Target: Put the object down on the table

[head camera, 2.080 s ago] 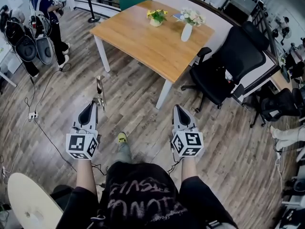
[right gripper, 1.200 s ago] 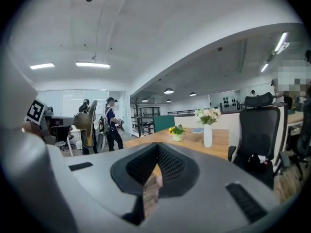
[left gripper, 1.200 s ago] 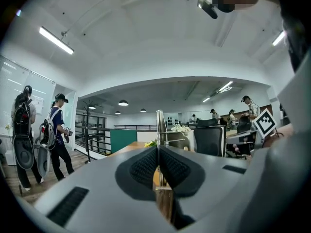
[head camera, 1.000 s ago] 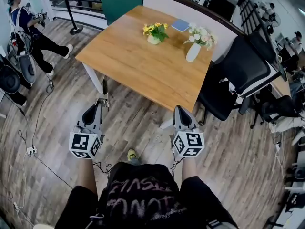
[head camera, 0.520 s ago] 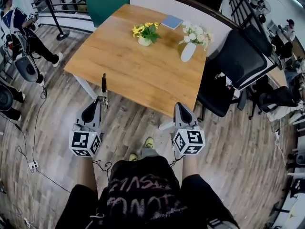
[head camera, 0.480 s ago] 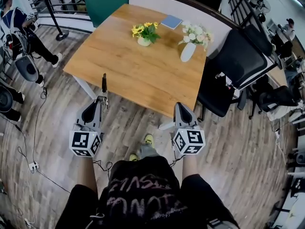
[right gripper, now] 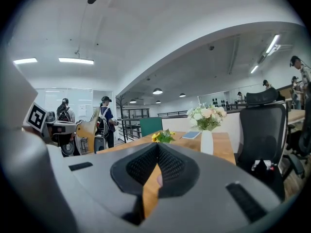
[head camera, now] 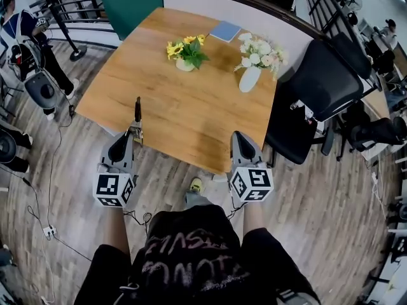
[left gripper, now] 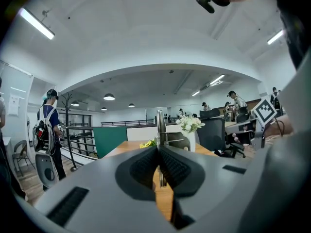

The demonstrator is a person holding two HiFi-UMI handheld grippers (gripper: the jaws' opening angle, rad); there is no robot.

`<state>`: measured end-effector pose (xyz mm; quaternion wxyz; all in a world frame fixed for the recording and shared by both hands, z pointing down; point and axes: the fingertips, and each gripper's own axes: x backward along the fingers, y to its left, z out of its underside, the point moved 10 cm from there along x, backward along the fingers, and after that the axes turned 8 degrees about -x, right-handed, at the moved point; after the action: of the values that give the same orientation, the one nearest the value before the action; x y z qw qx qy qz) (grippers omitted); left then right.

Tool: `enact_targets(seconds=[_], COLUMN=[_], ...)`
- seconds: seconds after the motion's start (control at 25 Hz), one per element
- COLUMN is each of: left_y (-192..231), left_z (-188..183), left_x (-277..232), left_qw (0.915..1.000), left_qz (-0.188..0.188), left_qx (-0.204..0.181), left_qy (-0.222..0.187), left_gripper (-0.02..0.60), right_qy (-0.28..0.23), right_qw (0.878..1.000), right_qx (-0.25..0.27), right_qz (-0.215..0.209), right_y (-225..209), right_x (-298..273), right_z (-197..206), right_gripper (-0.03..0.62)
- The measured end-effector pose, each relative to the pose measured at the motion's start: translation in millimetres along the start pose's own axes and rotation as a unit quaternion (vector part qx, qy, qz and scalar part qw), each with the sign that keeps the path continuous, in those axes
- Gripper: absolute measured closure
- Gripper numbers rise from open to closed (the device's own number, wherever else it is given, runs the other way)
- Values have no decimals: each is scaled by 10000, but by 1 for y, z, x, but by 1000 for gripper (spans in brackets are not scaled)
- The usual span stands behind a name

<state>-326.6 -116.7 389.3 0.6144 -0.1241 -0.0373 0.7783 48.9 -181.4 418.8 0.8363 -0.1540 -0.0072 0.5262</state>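
Note:
A slim metal tool with a dark end (head camera: 137,109) stands upright between the jaws of my left gripper (head camera: 134,132), which is shut on it just over the near edge of the wooden table (head camera: 191,107). In the left gripper view the tool's thin shaft (left gripper: 159,123) rises from the left gripper's (left gripper: 158,147) closed pads, with the table behind it. My right gripper (head camera: 236,136) hovers at the table's near edge with its jaws together and nothing between them. The right gripper view shows the right gripper (right gripper: 156,146) with its tips meeting and the table top (right gripper: 228,142) ahead.
On the table's far half stand a pot of yellow flowers (head camera: 184,53), a white vase of flowers (head camera: 249,75) and a blue book (head camera: 225,31). A black office chair (head camera: 321,84) sits right of the table. A person (head camera: 22,27) stands far left; cables lie on the floor (head camera: 44,189).
The table has come much nearer in the head view. Both grippers moved forward from over the floor to the table's near edge; the tool stayed upright in the left one.

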Motion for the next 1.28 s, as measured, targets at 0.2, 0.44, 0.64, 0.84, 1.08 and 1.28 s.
enact_targets(seconds=[0.2,0.44,0.64,0.84,1.08,1.28], left_y=[-1,-2,-7,-14,-13,-10], left_z=[-14,-26,-30,-31,-18,-3], left_x=[-57,-112,-149,-182,-207,-233], left_qw=[9996,9982,9934,9838,9702,9558], left_qz=[28,25,148,327,562,769], left_qx=[-236,-517,-996,-1606,-2164,-2600], left_qy=[159,303,553,729,932,1138], left_gripper=[563,563,563,563,563,563], right_qy=[-8,-88,-17,35,76,125], right_qw=[9999,9996,9994,9991,9992,9992], right_qx=[-95,-250,-325,-385,-381,-379], right_qz=[-52,-122,-145,-159,-121,-27], right_y=[-39,-74,-92,-102,-100,-98], right_x=[-47,-92,-113,-131,-147,-157], right_z=[-16,-26,-30,-31,-26,-26], right_gripper=[589,588,588,588,589,588])
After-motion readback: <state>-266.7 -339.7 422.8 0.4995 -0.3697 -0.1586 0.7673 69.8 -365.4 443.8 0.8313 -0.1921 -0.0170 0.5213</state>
